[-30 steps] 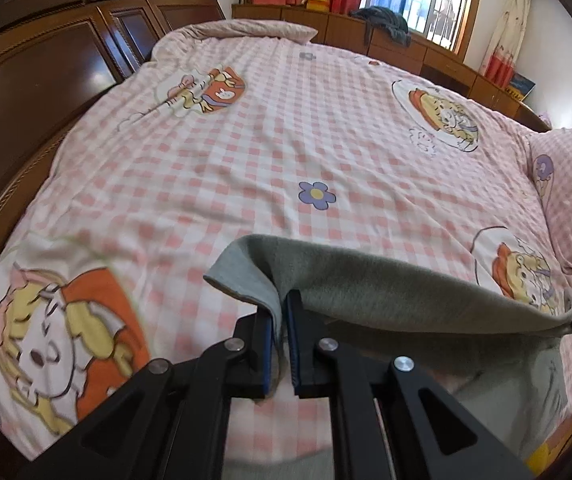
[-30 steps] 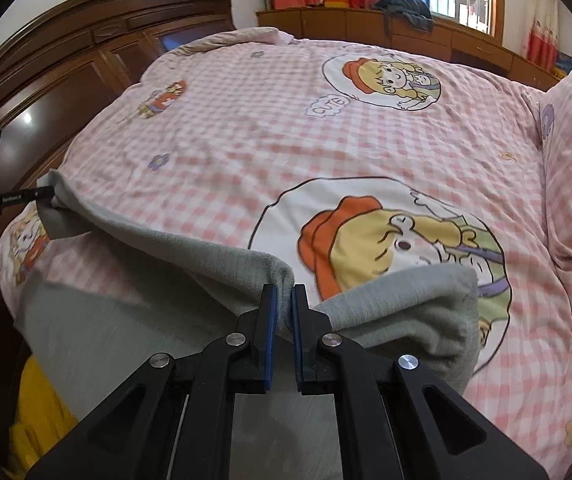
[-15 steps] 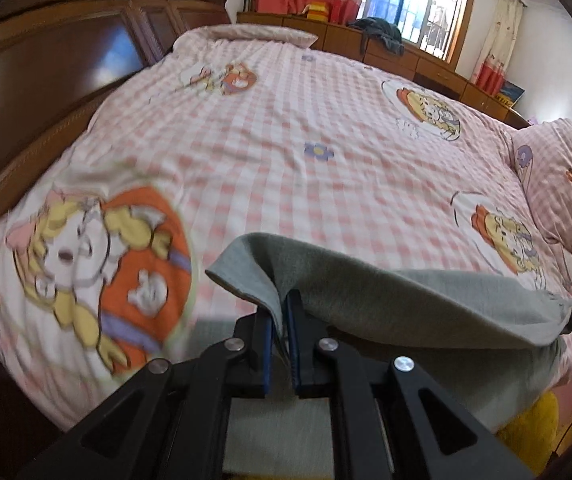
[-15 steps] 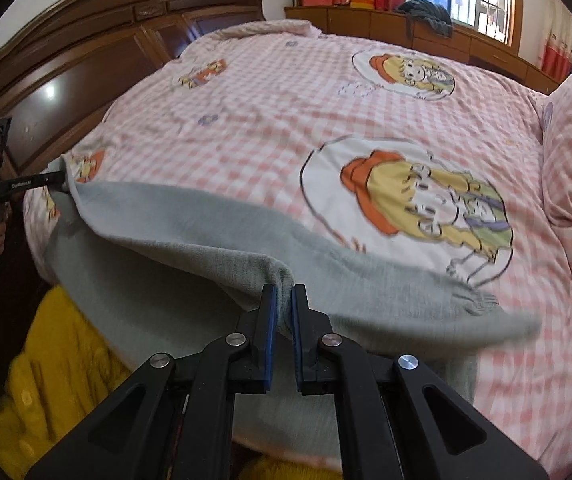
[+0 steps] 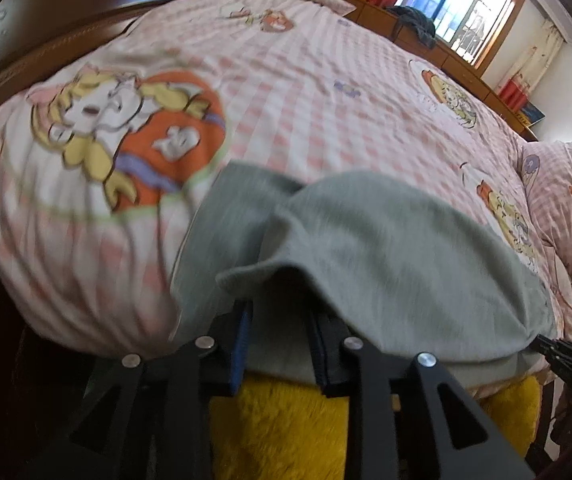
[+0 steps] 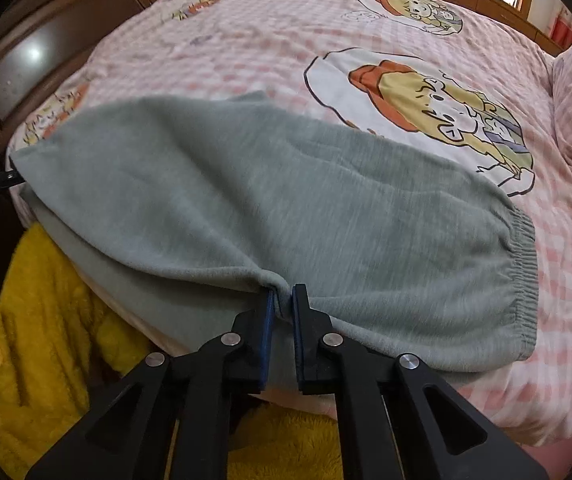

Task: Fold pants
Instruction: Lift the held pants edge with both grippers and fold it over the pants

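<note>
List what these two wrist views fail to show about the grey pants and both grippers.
- Grey knit pants: the lower layer drops over the bed edge in both views, length unseen.
- Left gripper: jaws apart, fingertips under a fabric flap; contact unclear, image motion-blurred.
- Right gripper: cloth sits in a narrow gap; pinch uncertain.
- Yellow fleece garment: cut off by the frame edge.

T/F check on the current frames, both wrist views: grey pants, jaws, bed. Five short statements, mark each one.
1. The left gripper has its jaws apart, no cloth pinched between them. True.
2. The right gripper has let go of the grey pants. False: cloth sits between its jaws.
3. The pants hang clear of the bed. False: they lie spread on the pink checked bedding.
4. An elastic cuff shows at the right end in the right wrist view. True.
5. The bedding is plain white. False: pink checks with cartoon prints.
</note>
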`<state>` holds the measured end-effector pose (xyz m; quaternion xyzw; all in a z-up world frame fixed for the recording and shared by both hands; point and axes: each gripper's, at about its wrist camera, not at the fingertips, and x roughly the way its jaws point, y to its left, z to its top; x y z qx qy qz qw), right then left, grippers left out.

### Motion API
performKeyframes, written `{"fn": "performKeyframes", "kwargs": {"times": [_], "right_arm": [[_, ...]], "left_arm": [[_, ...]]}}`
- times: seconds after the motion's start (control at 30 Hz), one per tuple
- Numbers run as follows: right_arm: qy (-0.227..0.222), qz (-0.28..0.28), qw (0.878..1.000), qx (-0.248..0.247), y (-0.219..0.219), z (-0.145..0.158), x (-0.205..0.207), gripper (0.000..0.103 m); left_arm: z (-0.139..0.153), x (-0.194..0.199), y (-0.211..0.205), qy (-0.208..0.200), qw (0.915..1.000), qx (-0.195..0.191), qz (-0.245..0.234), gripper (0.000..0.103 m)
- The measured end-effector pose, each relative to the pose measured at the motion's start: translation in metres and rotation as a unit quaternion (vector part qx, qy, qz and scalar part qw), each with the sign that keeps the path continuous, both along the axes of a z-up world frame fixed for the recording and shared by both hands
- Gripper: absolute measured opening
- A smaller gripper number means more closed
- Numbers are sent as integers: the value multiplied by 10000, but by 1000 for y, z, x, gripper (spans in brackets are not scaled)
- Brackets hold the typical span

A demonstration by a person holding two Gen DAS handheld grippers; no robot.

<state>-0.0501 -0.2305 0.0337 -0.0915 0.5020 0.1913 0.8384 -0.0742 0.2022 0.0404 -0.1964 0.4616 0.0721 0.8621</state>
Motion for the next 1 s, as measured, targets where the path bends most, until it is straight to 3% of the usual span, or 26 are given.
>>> {"fn": "performKeyframes", "kwargs": {"times": [0.07,0.2,0.3,0.43,0.67,1.0], "right_arm": [[-44,23,9999,-139,4,5,-2,15],[-305,139,9985,-427,19,22,-10,39],[-560,412,9960,-556,37,30,-19,49],[-647,768,9920,-767,57,22,-24,50],[-240,671,9950,-694,51,-1,-19,50],[-136,342,9988,-318,35,-9,-12,50]], "left_arm": [[-3,-7,2,60,9999,-140,41,30],[-2,-23,5,-60,9988,-467,160,37],[2,-28,4,-179,9973,-679,215,40],[13,-26,2,-503,9946,-897,113,56],[16,-9,3,-569,9926,-1030,312,58],[3,15,-1,-456,9933,-953,472,57]]}}
